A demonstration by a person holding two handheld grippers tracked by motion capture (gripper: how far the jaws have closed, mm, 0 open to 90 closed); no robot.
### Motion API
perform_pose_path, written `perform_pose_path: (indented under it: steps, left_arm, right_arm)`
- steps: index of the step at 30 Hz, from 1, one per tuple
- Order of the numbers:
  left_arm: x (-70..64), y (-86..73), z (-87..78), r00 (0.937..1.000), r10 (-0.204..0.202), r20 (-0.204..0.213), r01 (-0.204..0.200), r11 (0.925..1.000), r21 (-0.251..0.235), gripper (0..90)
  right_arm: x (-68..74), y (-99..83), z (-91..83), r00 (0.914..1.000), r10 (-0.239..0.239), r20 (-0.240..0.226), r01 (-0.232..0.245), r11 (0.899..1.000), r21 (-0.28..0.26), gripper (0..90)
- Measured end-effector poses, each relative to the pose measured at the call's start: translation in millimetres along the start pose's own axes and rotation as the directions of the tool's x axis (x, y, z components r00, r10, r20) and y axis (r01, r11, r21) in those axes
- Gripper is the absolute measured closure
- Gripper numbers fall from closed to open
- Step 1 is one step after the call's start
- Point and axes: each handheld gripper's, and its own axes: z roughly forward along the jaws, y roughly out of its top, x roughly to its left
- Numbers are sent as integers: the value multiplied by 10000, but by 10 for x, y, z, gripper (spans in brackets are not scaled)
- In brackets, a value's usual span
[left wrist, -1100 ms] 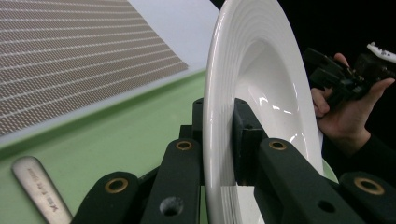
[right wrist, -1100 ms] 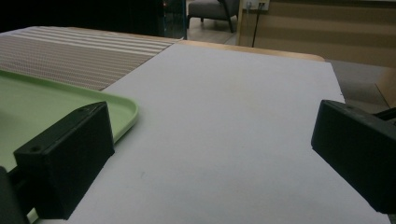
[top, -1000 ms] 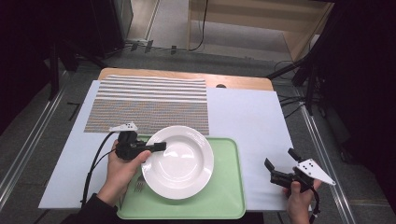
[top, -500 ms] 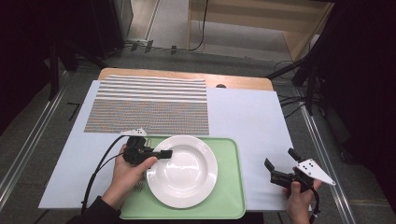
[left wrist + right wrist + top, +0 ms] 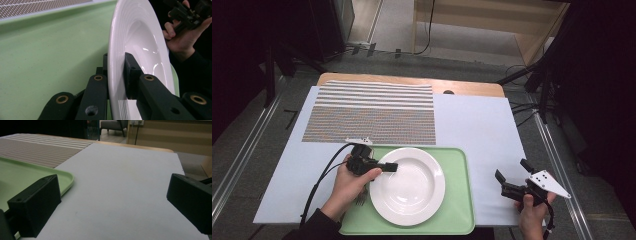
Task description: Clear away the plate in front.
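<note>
A white deep plate [image 5: 409, 186] is over the green tray [image 5: 460, 202] at the table's near edge. My left gripper [image 5: 390, 167] is shut on its left rim. In the left gripper view the two black jaws clamp the plate's rim [image 5: 117, 65], one on each face, with the green tray [image 5: 50, 62] behind. Whether the plate rests on the tray I cannot tell. My right gripper [image 5: 512, 171] is open over the white table cover to the right of the tray. Nothing lies between its jaws [image 5: 112, 202], which are wide apart.
A brown-and-white striped mat [image 5: 372, 112] lies behind the tray. The tray's rounded corner [image 5: 67, 178] is just left of the right gripper. A small dark object [image 5: 359, 201], partly hidden under the left hand, lies on the tray's left side. A black cable [image 5: 319, 182] trails from the left gripper.
The left gripper has carried the plate nearer and slightly right, from overlapping the tray's far edge to sitting within the tray's outline. The right gripper has not moved.
</note>
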Motion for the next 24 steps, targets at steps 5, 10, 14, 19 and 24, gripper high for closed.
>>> perform_pose_path:
  steps: [5, 10, 14, 19, 24]
  left_arm:
    - [-6, 40, 47, 9913, 423, -1249, -318, 9959, 845, 741]
    - [-47, 37, 83, 9669, 962, -2363, -688, 9902, 1217, 638]
    - [-56, 45, 52, 9369, 1382, -3213, -1049, 9874, 1187, 549]
    - [-89, 72, -10, 9249, 1668, -3417, -1283, 9828, 1325, 528]
    - [-114, 74, 2, 9247, 1798, -3356, -1400, 9803, 1392, 604]
  right_arm:
    - [1, 0, 2, 10000, 0, 4, 0, 10000, -3, 0]
    - [-5, 0, 2, 10000, -14, 27, 14, 10000, -19, 0]
    - [0, -1, 2, 10000, 1, 1, -1, 10000, 2, 0]
    - [-3, -1, 4, 10000, -4, 16, 4, 10000, 1, 0]
    - [-2, -1, 4, 10000, -2, 18, 2, 10000, 1, 0]
